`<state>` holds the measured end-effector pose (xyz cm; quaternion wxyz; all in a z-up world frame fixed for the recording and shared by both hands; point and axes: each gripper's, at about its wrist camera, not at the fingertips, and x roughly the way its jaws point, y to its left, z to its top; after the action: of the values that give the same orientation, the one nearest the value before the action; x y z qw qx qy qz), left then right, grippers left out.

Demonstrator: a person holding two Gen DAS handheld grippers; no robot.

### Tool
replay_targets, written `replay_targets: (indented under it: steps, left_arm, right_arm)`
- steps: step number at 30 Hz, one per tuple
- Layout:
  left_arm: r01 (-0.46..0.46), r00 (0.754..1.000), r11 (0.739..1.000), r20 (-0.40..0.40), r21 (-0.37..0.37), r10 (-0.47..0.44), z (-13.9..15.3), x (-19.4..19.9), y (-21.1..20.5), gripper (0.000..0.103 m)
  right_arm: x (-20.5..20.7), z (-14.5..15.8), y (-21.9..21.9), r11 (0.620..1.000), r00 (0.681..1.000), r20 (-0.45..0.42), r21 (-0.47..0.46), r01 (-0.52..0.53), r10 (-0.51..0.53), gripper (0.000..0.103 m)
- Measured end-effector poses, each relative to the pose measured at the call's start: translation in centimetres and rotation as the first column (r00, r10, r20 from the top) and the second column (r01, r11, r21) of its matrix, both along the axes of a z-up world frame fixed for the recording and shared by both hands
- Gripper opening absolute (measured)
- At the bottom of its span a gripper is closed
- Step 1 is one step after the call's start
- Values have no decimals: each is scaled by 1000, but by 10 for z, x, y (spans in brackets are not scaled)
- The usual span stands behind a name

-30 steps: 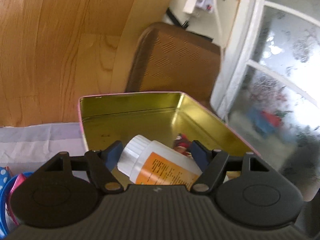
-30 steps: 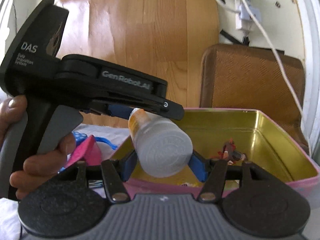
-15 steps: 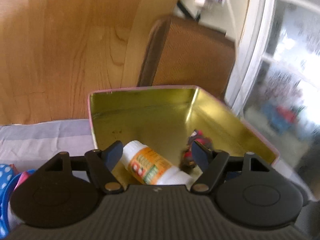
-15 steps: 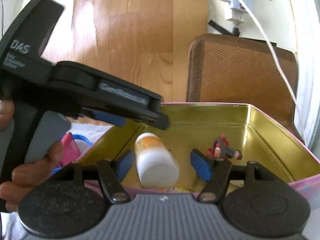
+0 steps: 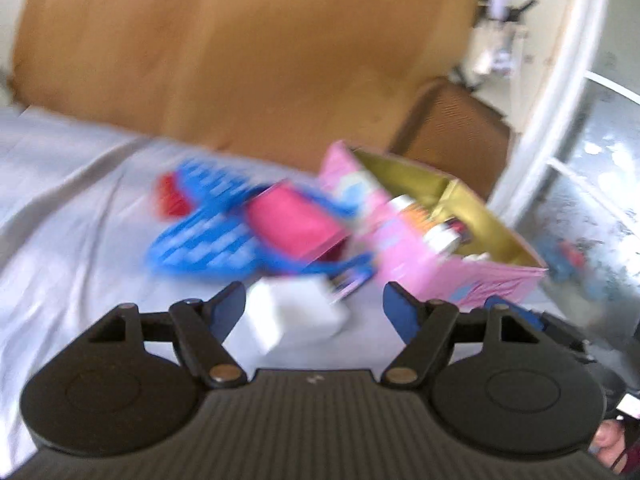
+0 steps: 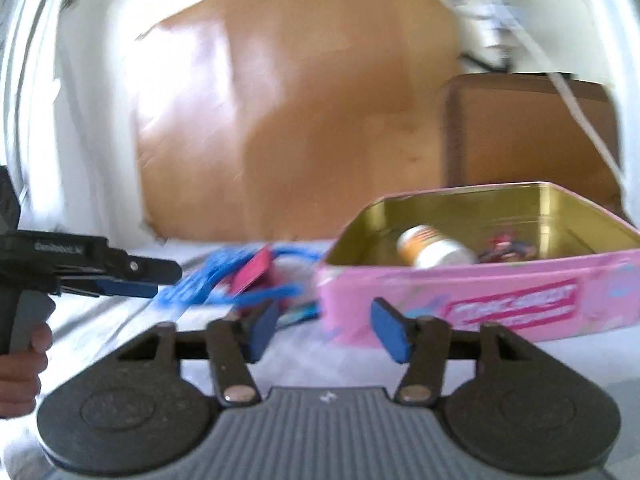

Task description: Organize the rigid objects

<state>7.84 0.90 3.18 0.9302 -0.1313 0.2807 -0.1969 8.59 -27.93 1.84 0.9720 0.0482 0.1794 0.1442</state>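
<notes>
A pink tin box (image 6: 500,304) with a gold inside stands on the grey sheet; it also shows in the left wrist view (image 5: 420,256). A white bottle with an orange label (image 6: 434,246) lies inside it next to a small red figure (image 6: 506,246). My left gripper (image 5: 314,308) is open and empty, low over a white block (image 5: 294,316). My right gripper (image 6: 324,330) is open and empty, in front of the tin's left corner. The left gripper also shows at the left of the right wrist view (image 6: 132,276).
A pile of blue dotted fabric (image 5: 208,236) with a pink item (image 5: 292,226) and something red (image 5: 170,200) lies left of the tin. A wooden headboard (image 6: 300,120), a brown chair (image 6: 524,132) and a window (image 5: 592,184) stand behind.
The bottle was let go and now lies in the tin. Both grippers have pulled back from over the tin; the left one has swung left over the white block. Both views are motion-blurred.
</notes>
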Motion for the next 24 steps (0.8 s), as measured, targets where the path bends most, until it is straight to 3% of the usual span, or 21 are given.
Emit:
replay_targets:
  steps: [2, 7, 12, 17, 19, 24]
  left_arm:
    - [-37, 999, 999, -31, -9, 37, -10, -2, 12, 77]
    - [-44, 999, 999, -31, 15, 45, -21, -3, 16, 77]
    - [-36, 999, 999, -33, -35, 35, -29, -4, 24, 77]
    - [-28, 998, 994, -55, -104, 22, -33, 0, 33, 77]
    - [-20, 999, 993, -51, -119, 14, -34, 0, 34, 77]
    - [2, 1000, 992, -27, -129, -5, -33, -2, 34, 77]
  right_arm:
    - [2, -3, 19, 998, 999, -25, -37, -48, 47, 35]
    - [16, -11, 60, 984, 989, -84, -123, -129, 119, 26]
    - [33, -8, 75, 982, 975, -157, -80, -170, 156, 26]
    - [54, -10, 96, 948, 993, -92, -303, -97, 72, 26]
    - [66, -11, 101, 933, 993, -92, -347, -98, 70, 26]
    - [106, -14, 104, 950, 981, -184, -290, -117, 65, 26]
